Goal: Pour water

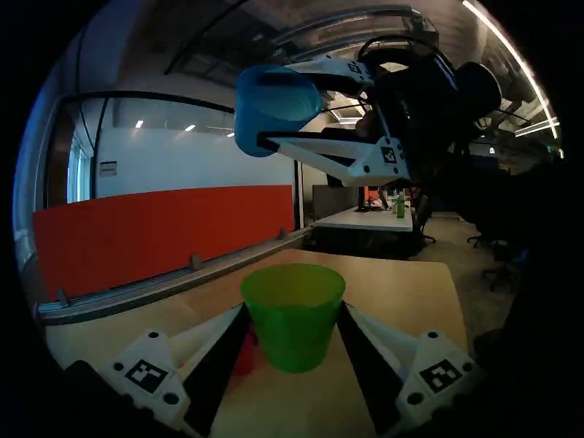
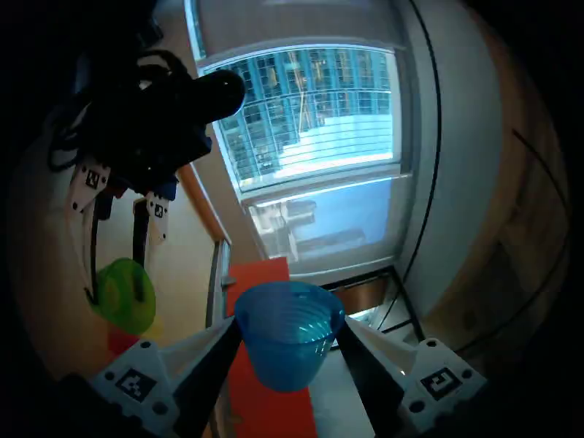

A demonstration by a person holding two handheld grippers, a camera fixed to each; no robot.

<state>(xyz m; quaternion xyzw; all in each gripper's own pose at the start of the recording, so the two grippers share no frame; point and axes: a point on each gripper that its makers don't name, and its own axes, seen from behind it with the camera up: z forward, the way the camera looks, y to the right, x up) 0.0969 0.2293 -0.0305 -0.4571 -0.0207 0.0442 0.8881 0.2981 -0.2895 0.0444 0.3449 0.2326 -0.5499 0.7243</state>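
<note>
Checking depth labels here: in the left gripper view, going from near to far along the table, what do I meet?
Nearest first: green cup held by the left gripper → wooden table → distant desk carrying a green bottle.

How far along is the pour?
Done: both cups are gripped, the green cup upright in the left gripper and the blue cup in the right gripper. In hand: the blue cup is held high, tipped on its side, above the green cup's level. No stream shows, so the pour itself and setting down look left.
</note>
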